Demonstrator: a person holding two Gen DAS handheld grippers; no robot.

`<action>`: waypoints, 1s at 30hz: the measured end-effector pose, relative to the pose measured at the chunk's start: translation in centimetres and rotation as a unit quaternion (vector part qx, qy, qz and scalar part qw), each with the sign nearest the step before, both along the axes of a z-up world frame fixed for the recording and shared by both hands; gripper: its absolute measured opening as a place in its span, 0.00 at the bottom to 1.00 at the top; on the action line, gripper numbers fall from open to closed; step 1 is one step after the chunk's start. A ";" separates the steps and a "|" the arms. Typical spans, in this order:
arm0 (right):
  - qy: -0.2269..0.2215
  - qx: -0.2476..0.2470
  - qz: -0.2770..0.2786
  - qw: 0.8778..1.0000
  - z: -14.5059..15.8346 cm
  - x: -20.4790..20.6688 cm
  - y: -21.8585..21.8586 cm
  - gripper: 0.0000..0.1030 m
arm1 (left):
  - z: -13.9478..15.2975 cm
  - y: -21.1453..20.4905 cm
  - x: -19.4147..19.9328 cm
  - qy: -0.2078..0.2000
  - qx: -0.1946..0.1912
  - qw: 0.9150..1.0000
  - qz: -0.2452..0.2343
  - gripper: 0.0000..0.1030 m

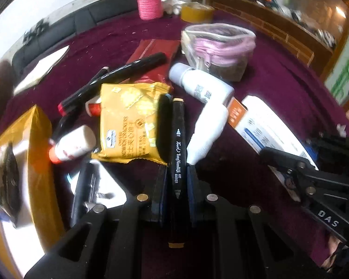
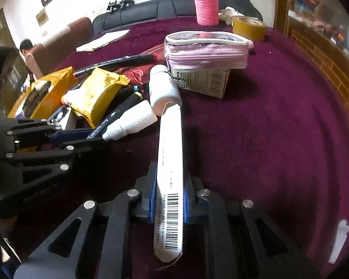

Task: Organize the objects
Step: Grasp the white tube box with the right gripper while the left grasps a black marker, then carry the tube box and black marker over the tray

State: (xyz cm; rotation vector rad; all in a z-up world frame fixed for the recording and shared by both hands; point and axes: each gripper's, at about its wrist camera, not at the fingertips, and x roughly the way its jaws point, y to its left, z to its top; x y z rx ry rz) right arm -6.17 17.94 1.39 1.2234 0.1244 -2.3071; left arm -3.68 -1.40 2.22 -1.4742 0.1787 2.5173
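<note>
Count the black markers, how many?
3. One marker is gripped in the left claw; a long marker lies across the red packet; a third marker sits beside the gripped one. More may hide underneath.

A surface covered by a dark purple plush cloth (image 2: 279,121) is carrying the things. A roll of yellow tape (image 2: 249,26), a pink knitted bottle cover (image 2: 206,8), a white notebook (image 2: 103,40) and a small printed carton (image 2: 204,81) are being supported directly by it.

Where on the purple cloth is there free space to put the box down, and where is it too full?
Bare purple cloth lies to the right of the white box held in the right gripper, in front of the pink pouch and tape roll. It is crowded on the left, around the yellow snack packet and markers.
</note>
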 end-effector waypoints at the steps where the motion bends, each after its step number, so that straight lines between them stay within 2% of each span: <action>1: 0.000 -0.009 -0.005 1.000 0.1 0.2 0.5 0.11 | 0.0 -0.1 0.2 0.002 0.006 1.000 0.001 0.11; 7: -0.017 -0.084 -0.032 0.996 1.2 0.3 3.8 0.11 | 1.2 -2.1 1.5 -0.004 0.088 0.996 0.006 0.11; 9: -0.019 -0.095 -0.038 0.995 1.7 0.4 4.0 0.11 | 1.8 -3.0 1.9 -0.005 0.116 0.993 0.009 0.11; 20: -0.031 -0.121 -0.016 0.992 2.4 1.1 2.5 0.11 | 2.9 -5.0 2.9 0.005 0.161 0.987 0.021 0.11; 30: -0.037 -0.128 0.010 0.991 3.2 2.1 0.2 0.11 | 5.4 -7.6 5.4 0.045 0.194 0.979 0.032 0.11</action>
